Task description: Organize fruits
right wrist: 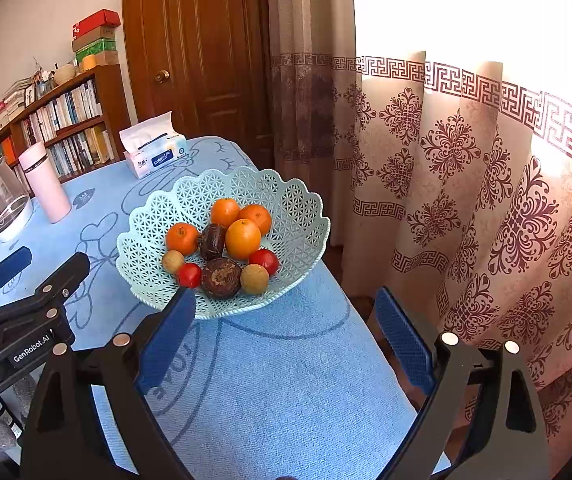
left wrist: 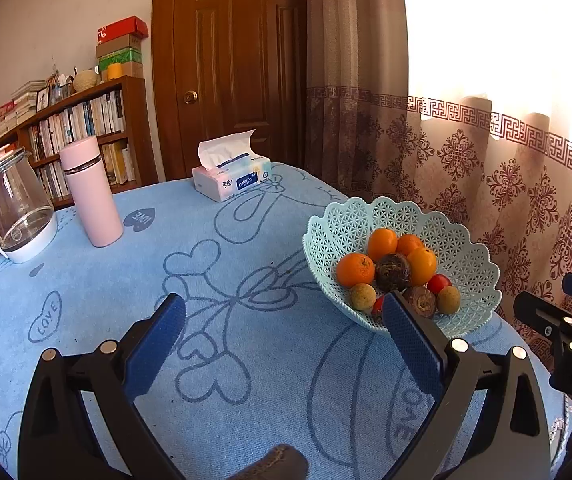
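Fingers of both grippers stand wide apart with nothing between them: left gripper (left wrist: 284, 334) over bare blue tablecloth (left wrist: 246, 400), right gripper (right wrist: 286, 322) just short of the basket's near rim. All fruit sits in the pale green lattice basket (right wrist: 298, 200), which rests near the table edge on the curtain side. Contents: four oranges (right wrist: 243, 239), two dark brown wrinkled fruits (right wrist: 221, 278), two small red fruits (right wrist: 264, 261), two small tan round ones (right wrist: 255, 279). Handling, as judged: oranges firm, round, likely to roll; take across the widest part with the pads square to it. Red fruits look smooth, thin-skinned and slippery, so a light squeeze only. Dark fruits have rough skin and should hold well. Tan ones are small and may slip from wide pads. Basket looks like light, thin plastic, liable to slide or tip if pushed at the rim. Views: right wrist shows the whole pile from above, the near rim clear, and the left gripper low at left. Left wrist has its own finger (left wrist: 412, 350) hiding one red fruit and part of the near rim, but shows more open cloth, plus kettle (left wrist: 14, 208), pink flask (left wrist: 92, 196) and tissue box (left wrist: 232, 178) well apart from the basket.
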A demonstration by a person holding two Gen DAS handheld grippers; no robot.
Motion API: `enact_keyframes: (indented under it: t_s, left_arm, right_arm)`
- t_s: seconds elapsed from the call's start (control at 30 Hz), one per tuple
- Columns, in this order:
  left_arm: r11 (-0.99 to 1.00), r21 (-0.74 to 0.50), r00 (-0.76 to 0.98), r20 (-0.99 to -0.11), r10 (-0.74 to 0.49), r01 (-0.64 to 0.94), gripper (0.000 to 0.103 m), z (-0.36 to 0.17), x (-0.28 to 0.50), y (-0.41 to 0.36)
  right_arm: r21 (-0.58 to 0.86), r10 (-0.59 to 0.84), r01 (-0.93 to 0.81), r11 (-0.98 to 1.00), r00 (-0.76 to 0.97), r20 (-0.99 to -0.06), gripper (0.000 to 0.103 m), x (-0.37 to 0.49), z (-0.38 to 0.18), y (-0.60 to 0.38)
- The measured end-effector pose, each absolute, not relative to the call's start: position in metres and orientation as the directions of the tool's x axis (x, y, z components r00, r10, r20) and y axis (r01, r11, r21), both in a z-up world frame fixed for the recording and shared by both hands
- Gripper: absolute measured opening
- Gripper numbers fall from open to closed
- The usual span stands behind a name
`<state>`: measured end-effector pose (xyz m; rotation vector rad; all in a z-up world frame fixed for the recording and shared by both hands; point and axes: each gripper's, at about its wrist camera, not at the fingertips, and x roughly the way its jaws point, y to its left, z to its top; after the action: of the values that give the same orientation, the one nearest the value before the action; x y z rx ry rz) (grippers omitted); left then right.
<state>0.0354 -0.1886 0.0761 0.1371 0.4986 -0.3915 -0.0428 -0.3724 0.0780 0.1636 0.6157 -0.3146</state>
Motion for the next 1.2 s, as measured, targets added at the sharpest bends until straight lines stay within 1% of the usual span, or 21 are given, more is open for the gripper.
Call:
enact_keyframes:
  t_s: [1.2]
  left_arm:
    - [0.932,0.022,0.807,-0.507,-0.302,0.362,0.098,0.0727,0.0426,-0.1843]
  right_arm:
    - [0.053,-0.238,0.334,0.941,0.765,-0.599,0.093,-0.0371,0.0742,-0.3731]
